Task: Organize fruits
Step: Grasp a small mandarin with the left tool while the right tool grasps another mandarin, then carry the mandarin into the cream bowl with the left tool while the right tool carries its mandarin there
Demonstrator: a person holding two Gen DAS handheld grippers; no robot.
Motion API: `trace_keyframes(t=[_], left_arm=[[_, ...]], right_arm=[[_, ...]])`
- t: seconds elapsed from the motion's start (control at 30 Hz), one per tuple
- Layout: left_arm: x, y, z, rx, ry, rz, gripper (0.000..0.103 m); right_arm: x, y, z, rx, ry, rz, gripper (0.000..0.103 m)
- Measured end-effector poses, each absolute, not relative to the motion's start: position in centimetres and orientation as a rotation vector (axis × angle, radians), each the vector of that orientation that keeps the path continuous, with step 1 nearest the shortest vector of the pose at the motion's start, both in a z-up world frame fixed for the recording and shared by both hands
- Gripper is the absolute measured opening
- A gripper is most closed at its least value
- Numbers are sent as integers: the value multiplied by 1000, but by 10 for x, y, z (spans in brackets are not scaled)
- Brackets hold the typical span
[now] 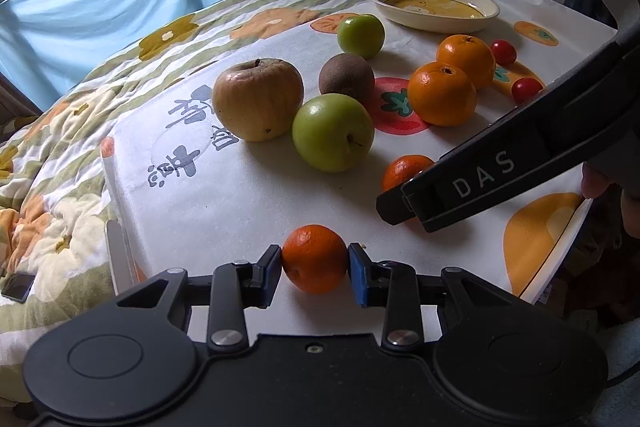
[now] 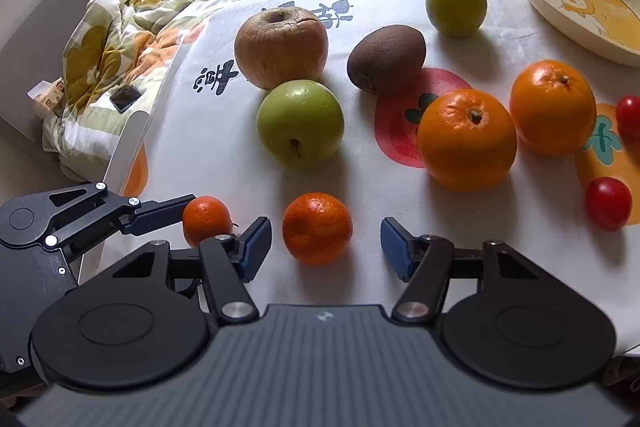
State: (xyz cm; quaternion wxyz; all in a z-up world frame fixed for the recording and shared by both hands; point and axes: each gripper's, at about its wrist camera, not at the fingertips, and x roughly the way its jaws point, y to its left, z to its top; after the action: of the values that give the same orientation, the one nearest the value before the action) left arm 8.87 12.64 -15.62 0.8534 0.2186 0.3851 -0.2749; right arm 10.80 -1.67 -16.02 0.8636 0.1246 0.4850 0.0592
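Observation:
My left gripper is shut on a small mandarin that rests on the printed white cloth near its front edge. In the right wrist view my right gripper straddles a second small mandarin. There is a gap on both sides and the blue pads do not touch it. The left gripper's fingers and its mandarin show just to the left. One right finger partly hides the second mandarin.
Further back lie a wrinkled yellowish apple, two green apples, a kiwi, two oranges and two cherry tomatoes. A cream bowl stands at the far right. A floral quilt with a phone lies left.

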Motion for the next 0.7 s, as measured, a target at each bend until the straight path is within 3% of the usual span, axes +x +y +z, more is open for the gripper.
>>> trace_keyframes(t=[0.13, 0.2, 0.7], left_arm=[[89, 128, -156, 447, 815, -568, 39], [90, 127, -156, 440, 816, -563, 39], [86, 120, -127, 400, 789, -517, 39]], right_arm=[[109, -16, -160, 253, 1017, 130, 63], [110, -16, -160, 259, 1018, 152, 53], [103, -34, -128, 258, 981, 151, 52]])
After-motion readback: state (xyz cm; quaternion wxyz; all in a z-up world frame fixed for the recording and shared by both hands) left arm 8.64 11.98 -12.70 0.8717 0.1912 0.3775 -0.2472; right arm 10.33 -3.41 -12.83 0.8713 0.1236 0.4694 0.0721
